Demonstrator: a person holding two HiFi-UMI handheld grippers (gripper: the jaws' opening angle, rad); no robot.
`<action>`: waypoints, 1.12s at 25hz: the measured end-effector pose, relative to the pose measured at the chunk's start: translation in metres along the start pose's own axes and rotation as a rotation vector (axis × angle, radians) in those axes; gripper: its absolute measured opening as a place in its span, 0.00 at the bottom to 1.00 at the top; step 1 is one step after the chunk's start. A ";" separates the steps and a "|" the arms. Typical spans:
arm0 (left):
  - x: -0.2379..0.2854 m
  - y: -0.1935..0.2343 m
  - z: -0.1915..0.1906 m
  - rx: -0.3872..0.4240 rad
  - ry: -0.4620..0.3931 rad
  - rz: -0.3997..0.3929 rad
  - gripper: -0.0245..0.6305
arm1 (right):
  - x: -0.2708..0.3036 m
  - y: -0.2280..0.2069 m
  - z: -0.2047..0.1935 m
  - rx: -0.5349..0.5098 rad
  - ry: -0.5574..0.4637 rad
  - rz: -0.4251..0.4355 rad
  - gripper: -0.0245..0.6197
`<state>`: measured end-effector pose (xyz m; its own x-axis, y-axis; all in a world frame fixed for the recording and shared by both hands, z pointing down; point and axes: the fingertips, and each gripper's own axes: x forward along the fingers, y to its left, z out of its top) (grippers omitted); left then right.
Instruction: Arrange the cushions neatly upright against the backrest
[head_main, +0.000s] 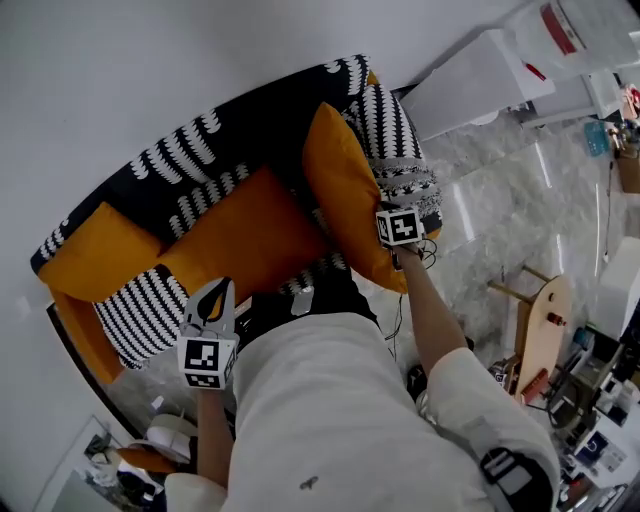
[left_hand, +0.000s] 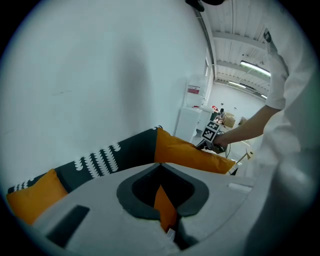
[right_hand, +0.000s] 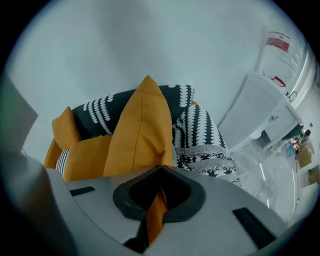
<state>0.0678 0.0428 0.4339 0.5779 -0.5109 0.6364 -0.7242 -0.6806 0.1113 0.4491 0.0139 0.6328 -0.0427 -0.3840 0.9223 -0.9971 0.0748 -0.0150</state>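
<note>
The sofa below me, and what it carries

The black-and-white sofa (head_main: 215, 150) holds a small orange cushion (head_main: 95, 250) at its left end, a striped cushion (head_main: 140, 315) just in front, a big orange cushion (head_main: 345, 195) on edge, and a patterned throw (head_main: 405, 165) on the right arm.

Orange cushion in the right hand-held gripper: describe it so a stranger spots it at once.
Find the black, white-patterned sofa against the white wall. At its right end an orange fabric cushion stands on edge, pinched by the right hand-held gripper. Unlike the black-and-white patterned cushion beside it, it is plain.
</note>
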 end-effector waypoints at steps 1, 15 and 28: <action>0.005 -0.007 0.009 -0.004 -0.004 0.009 0.06 | 0.002 -0.013 -0.001 0.001 0.004 0.001 0.05; 0.053 -0.091 0.073 -0.045 -0.031 0.155 0.06 | 0.054 -0.151 0.007 -0.087 0.141 -0.019 0.06; 0.050 -0.111 0.064 -0.136 -0.059 0.208 0.06 | 0.042 -0.195 0.015 -0.174 0.105 -0.128 0.06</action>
<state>0.2011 0.0591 0.4046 0.4297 -0.6650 0.6109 -0.8712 -0.4831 0.0870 0.6403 -0.0309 0.6686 0.0994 -0.3036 0.9476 -0.9677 0.1923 0.1631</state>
